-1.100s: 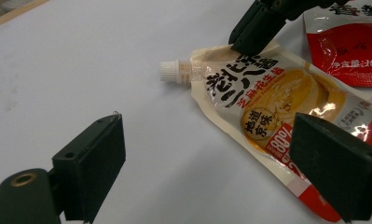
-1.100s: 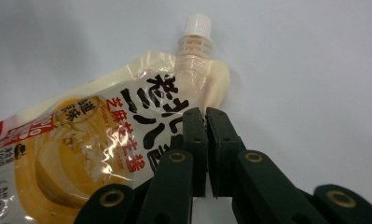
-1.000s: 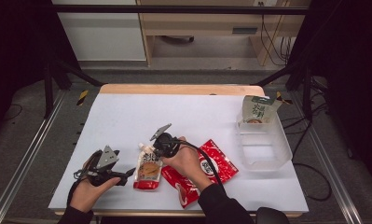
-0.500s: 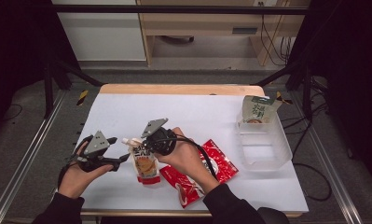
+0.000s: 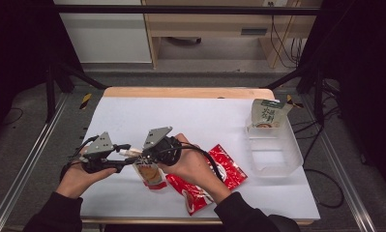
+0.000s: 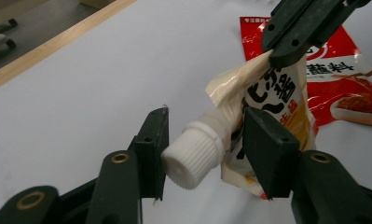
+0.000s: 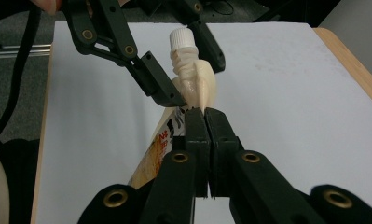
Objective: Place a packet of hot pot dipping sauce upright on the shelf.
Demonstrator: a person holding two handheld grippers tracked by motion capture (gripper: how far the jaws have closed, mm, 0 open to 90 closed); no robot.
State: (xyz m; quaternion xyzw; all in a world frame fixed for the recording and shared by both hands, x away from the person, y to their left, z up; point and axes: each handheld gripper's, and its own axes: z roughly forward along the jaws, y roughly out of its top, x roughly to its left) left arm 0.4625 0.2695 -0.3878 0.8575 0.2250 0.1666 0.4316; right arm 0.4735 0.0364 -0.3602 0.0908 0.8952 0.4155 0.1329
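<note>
Table (image 5: 200,116): clear tub (image 5: 274,151) far right with a green pouch (image 5: 268,114) standing in it, red packet (image 5: 207,181) near front. Spout pouch (image 5: 149,173) lifted off the table near its front-left, right gripper (image 7: 203,112) clenched on its top edge. Left gripper (image 6: 204,140) jaws have just been closing around the white cap (image 6: 193,156), left jaw touching it, right jaw just short.

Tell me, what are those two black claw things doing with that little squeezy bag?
A person holds a gripper in each hand. The right gripper pinches the top of the spouted pouch, lifted off the white table. The left gripper has just been closing around its white cap; its jaws aren't pressing it yet.
</note>
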